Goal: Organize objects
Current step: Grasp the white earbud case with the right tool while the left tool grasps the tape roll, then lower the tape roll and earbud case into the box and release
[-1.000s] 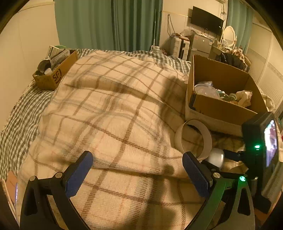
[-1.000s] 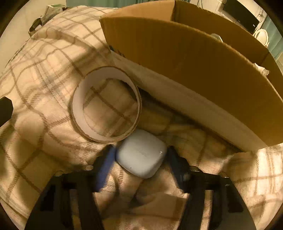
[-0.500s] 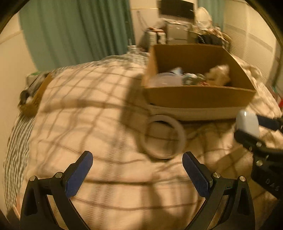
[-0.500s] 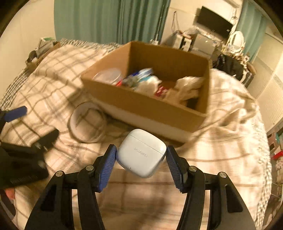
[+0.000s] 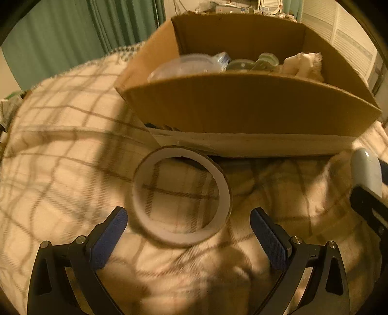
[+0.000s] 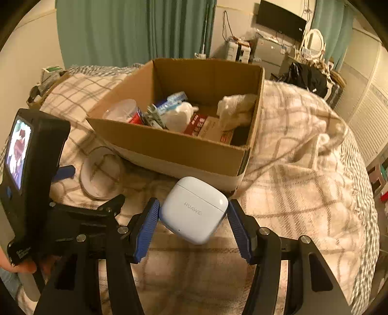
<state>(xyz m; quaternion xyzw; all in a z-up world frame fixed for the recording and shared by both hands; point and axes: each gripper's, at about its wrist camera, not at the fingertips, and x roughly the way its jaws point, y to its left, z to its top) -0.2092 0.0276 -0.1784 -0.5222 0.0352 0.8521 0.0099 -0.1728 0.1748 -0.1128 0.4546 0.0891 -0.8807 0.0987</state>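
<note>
Your right claw (image 6: 193, 226) pinches the earbud case (image 6: 194, 210), short of the box (image 6: 184, 150). Left claw (image 5: 188, 226) is spread before the tape ring (image 5: 180, 197); both items aren't boxed yet.

Teal curtains (image 6: 135, 31) hang behind the plaid-blanketed bed (image 6: 303, 150); a television (image 6: 281, 21) hangs on the wall.

A cardboard box (image 6: 169, 150) is sitting on the bed (image 6: 303, 169), on top of the blanket. A tape ring (image 5: 180, 197) is lying flat just in front of the box's near wall, toward its left end. An earbud case (image 6: 194, 209) is hanging above the blanket in front of the box, right of the ring. Assorted items are lying inside the box.
</note>
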